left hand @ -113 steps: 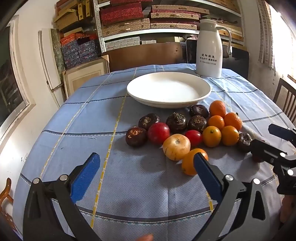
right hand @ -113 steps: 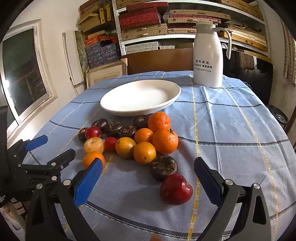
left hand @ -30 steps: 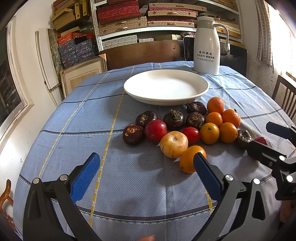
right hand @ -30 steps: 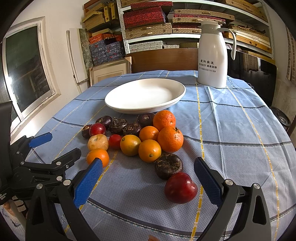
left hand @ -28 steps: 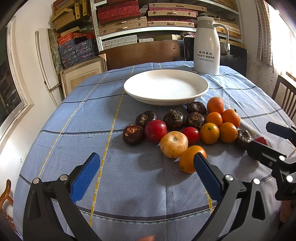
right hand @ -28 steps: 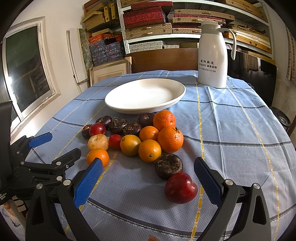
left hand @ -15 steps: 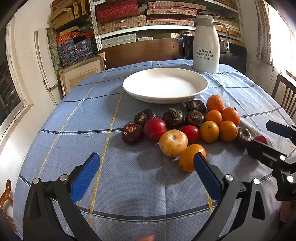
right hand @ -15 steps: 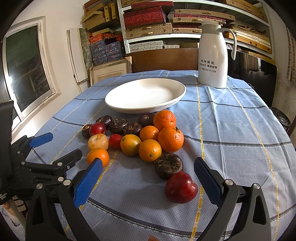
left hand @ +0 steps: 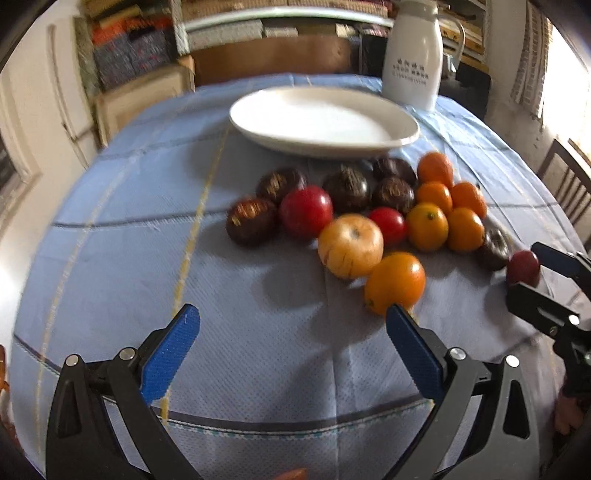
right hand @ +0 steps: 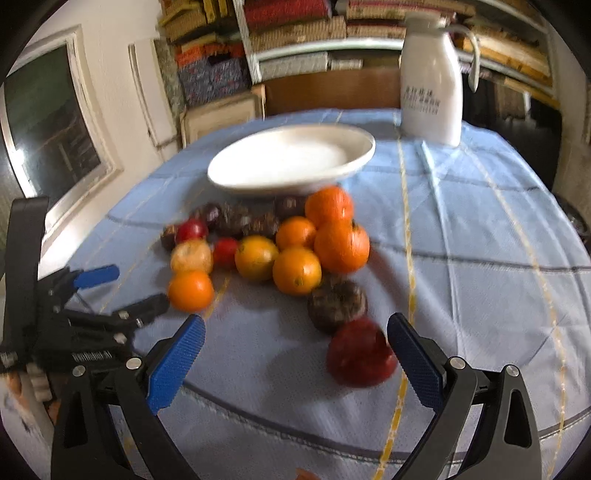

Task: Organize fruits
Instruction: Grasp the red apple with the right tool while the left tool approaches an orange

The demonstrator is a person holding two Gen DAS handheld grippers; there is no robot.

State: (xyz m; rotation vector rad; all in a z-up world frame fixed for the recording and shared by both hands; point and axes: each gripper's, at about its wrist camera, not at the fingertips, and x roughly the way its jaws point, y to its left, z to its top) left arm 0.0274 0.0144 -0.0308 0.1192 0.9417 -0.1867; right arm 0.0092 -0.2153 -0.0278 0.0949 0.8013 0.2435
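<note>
A heap of fruit lies on the blue tablecloth in front of an empty white plate (left hand: 321,122) (right hand: 291,158): several oranges, red apples, dark brown fruits and a pale yellow apple (left hand: 350,246). My left gripper (left hand: 291,347) is open, low over the cloth, with the nearest orange (left hand: 394,282) just beyond its right finger. My right gripper (right hand: 295,354) is open too; a dark red apple (right hand: 360,352) lies just inside its right finger, with a dark brown fruit (right hand: 337,304) behind it. Both views are blurred.
A white thermos jug (left hand: 413,55) (right hand: 431,79) stands behind the plate on the right. Shelves of boxes (right hand: 295,26) fill the back wall, a wooden chair (left hand: 565,181) stands at the table's right edge, and a window (right hand: 48,129) is on the left.
Both grippers have moved forward and lower toward the fruit, which looks larger now. The red apple has come between the right gripper's fingers. Both stay open.
</note>
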